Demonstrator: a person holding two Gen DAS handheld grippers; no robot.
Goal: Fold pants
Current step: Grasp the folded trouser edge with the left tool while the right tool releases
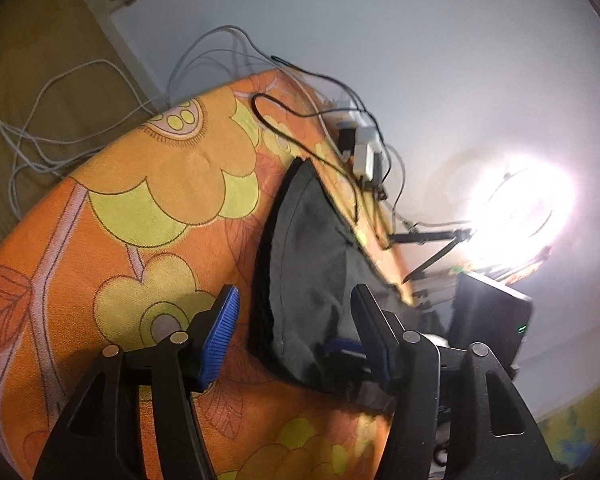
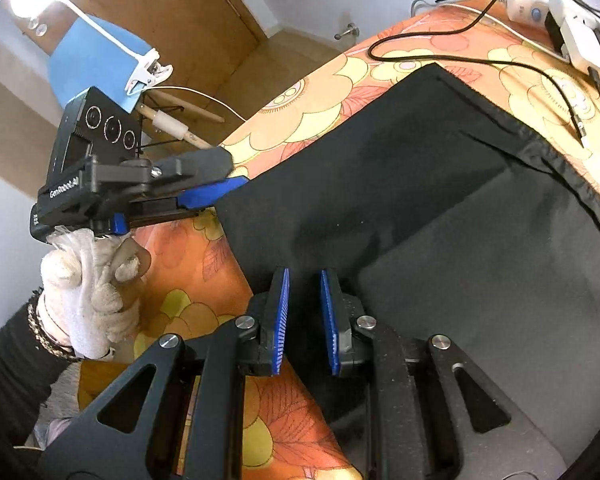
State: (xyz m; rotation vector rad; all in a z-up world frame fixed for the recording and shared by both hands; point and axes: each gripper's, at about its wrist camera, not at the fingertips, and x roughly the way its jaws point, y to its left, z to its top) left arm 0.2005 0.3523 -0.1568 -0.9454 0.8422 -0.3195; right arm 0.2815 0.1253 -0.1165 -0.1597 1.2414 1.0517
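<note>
On floral orange sheet [image 2: 300, 120], matte black pants [image 2: 440, 208], ribbed blue tools

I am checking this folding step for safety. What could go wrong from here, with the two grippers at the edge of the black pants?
1. The left gripper is open, its fingers astride the pants edge; closing now might also pinch the orange floral sheet underneath.
2. The black cable lies right beside the pants' far edge; a lifted fold could drag it and the white adapters.
3. The right gripper looks only narrowly open over the near edge, so its grip may slip.
</note>
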